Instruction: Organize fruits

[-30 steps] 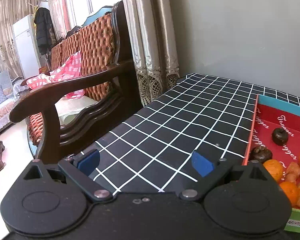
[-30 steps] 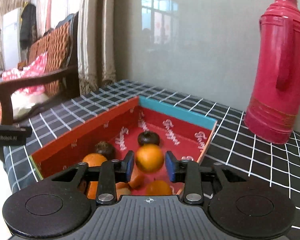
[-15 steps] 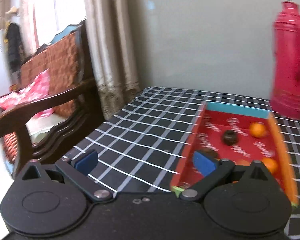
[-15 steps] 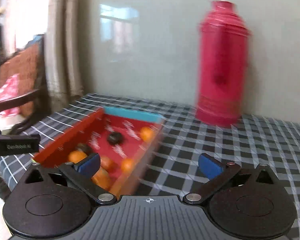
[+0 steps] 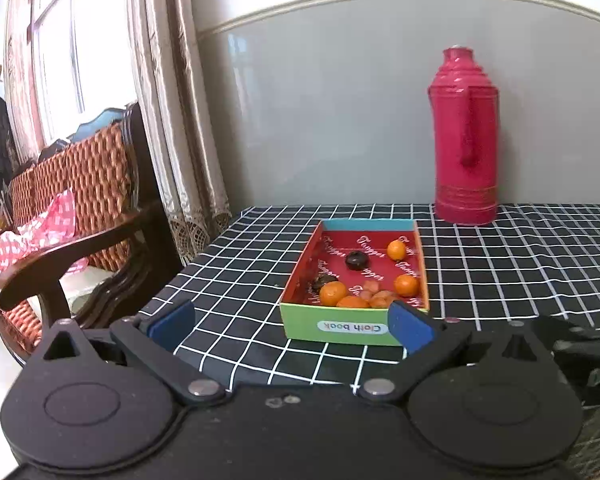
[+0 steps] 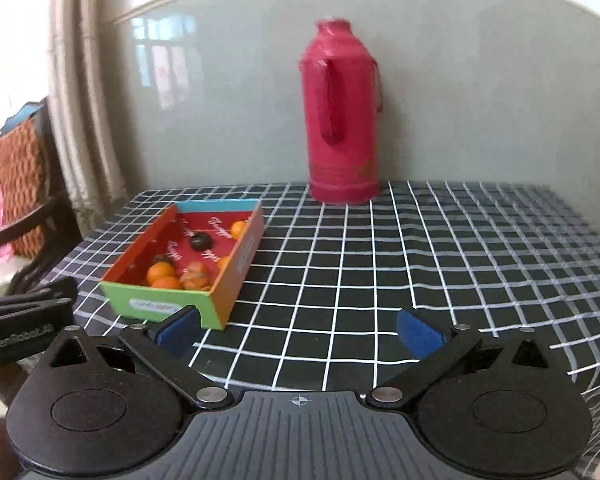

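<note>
Fruits [image 5: 396,249] are lying inside an open cardboard box [image 5: 354,326] that is sitting on the counter [image 5: 520,272], which is wearing a black cloth with white grid lines. Small oranges [image 5: 333,293] are bunching at the near end of the box beside some peeled orange segments [image 5: 372,286]. One orange is sitting alone at the far right corner, and another is resting against the right wall. A dark round fruit [image 5: 356,260] is lying near the middle of the red floor, and a second dark fruit [image 5: 323,280] is sitting by the left wall, touching the nearest orange.

A tall pink thermos [image 5: 465,136] is standing upright at the far edge of the counter, against the grey wall, well apart from the box and to its far right. A wooden chair [image 5: 80,208] with a woven back is standing to the left of the counter, next to the curtains [image 5: 172,112], and a red checked cloth [image 5: 40,232] is lying on its seat.

The left gripper [image 5: 292,326] is hovering over the near edge of the counter, released and grasping nothing, with the near end of the box showing between its blue pads. The right gripper [image 6: 300,328] is hovering to the right of the box, also spread wide and empty, its left pad overlapping the box's near right corner in its own view
</note>
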`<state>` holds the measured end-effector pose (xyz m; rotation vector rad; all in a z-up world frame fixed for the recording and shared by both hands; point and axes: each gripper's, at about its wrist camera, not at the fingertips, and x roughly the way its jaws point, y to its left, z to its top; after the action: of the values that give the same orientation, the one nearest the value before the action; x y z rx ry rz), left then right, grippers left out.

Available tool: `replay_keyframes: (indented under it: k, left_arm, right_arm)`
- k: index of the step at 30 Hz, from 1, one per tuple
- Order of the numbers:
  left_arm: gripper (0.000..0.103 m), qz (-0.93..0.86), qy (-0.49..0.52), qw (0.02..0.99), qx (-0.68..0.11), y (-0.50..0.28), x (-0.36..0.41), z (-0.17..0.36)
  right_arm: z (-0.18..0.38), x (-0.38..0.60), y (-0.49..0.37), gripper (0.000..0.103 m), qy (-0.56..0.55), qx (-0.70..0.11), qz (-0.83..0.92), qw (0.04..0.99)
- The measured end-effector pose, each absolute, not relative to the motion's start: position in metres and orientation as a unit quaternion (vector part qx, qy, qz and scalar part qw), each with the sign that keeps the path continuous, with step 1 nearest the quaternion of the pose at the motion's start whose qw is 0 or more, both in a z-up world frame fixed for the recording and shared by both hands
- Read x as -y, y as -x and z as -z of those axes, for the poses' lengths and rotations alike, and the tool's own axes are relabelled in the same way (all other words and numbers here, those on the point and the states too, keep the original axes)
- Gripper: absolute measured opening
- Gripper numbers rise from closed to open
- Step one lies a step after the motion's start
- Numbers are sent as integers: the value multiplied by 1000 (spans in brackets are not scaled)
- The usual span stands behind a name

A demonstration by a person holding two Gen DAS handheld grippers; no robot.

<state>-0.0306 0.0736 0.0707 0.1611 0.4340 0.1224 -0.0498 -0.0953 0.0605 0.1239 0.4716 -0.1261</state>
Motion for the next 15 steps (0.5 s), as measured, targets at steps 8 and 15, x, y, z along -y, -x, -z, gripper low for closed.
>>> replay_keyframes:
  k: [8,15]
  left_arm:
    - [97,-76,-65,975,-200,52,-84,-81]
    - [97,-73,-55,974,-207,52,-91,-78]
  right_arm:
    - [-67,71,84,103,-64,-206,47,975]
    - [-69,67,86,103,-59,-202,46,976]
